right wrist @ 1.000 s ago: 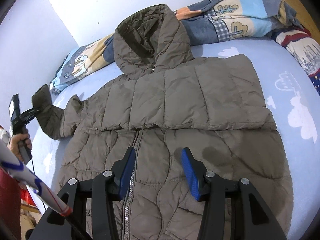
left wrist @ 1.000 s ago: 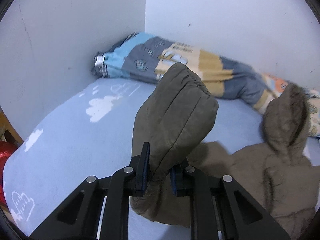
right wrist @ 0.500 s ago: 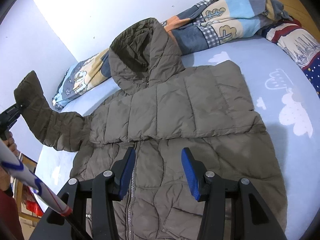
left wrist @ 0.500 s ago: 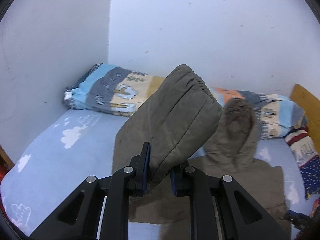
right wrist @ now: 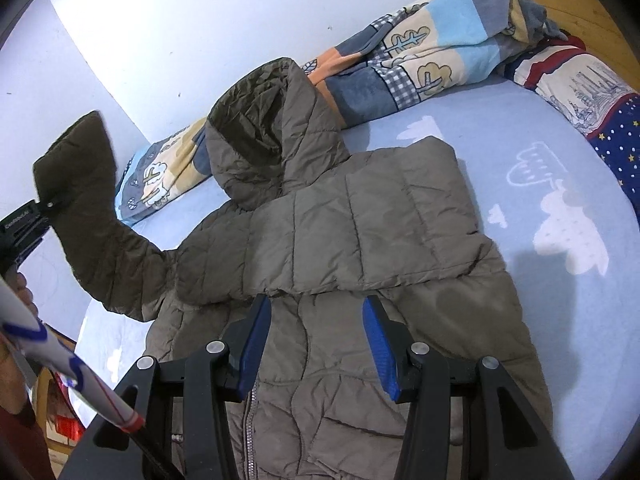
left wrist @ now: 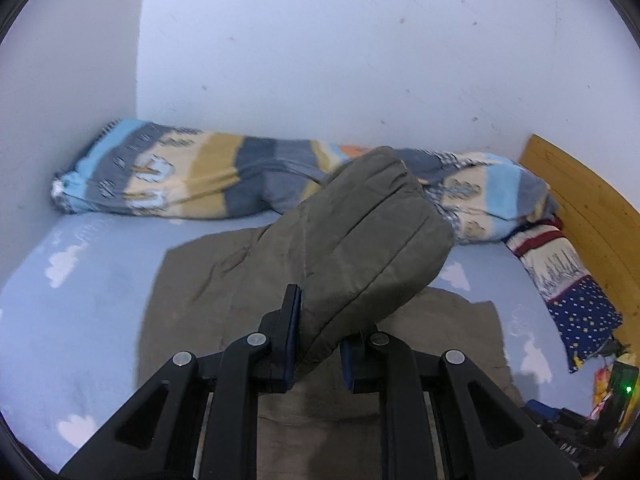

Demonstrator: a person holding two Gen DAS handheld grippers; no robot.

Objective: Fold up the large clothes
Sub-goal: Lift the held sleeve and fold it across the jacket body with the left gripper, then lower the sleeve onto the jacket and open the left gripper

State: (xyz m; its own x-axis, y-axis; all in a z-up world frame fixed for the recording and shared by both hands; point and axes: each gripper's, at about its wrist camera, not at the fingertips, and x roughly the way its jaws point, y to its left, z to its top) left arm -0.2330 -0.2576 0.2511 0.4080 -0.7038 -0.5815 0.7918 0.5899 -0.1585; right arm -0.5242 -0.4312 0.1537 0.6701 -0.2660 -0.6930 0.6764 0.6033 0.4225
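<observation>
Left gripper [left wrist: 318,338] jaws pinching the olive jacket [right wrist: 352,240] sleeve [left wrist: 360,248], lifted above the bed [right wrist: 540,184]; right gripper [right wrist: 316,344] jaws spread, empty, over the jacket front.

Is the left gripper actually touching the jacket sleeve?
Touching. In the left wrist view the left gripper is shut on the sleeve, both pads pressed into the padding; the right wrist view shows the sleeve lifted off the bed by it.
</observation>
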